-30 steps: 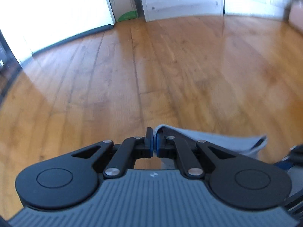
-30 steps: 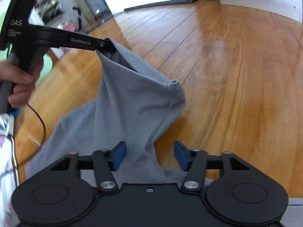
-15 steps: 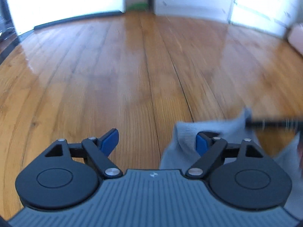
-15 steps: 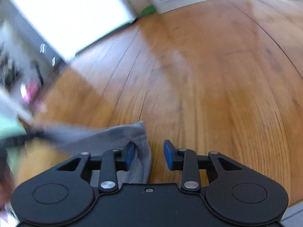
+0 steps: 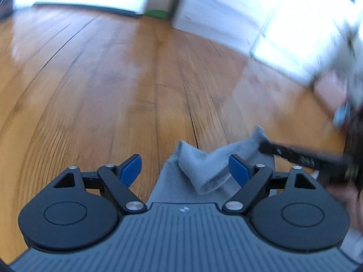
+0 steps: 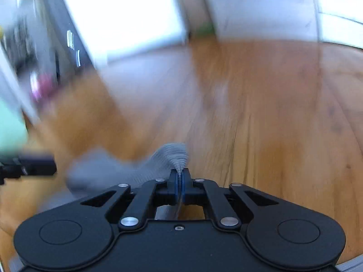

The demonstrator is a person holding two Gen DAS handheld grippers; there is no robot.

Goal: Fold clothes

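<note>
A grey knit garment point(image 5: 199, 165) lies bunched on the wooden floor. In the left wrist view my left gripper point(image 5: 184, 165) straddles a raised fold of it. The jaws are opening, and the blue pads point(image 5: 131, 168) stand clear of the cloth. My right gripper point(image 5: 263, 146) comes in from the right and pinches the fold's far corner. In the right wrist view my right gripper point(image 6: 179, 173) is shut on a ribbed edge of the garment point(image 6: 173, 154). My left gripper point(image 6: 45, 165) shows there as a blurred black bar at the left.
Wooden floor point(image 5: 90, 90) spreads ahead and to both sides. White doors or cabinets point(image 5: 226, 6) line the far wall, with a small green object point(image 5: 156, 13) at their foot. Blurred clutter point(image 6: 40, 83) sits at the far left of the right wrist view.
My left gripper let go of the garment's corner, opened wide and moved over a fold. My right gripper closed from wide open onto the garment's edge. Both views have swung.
</note>
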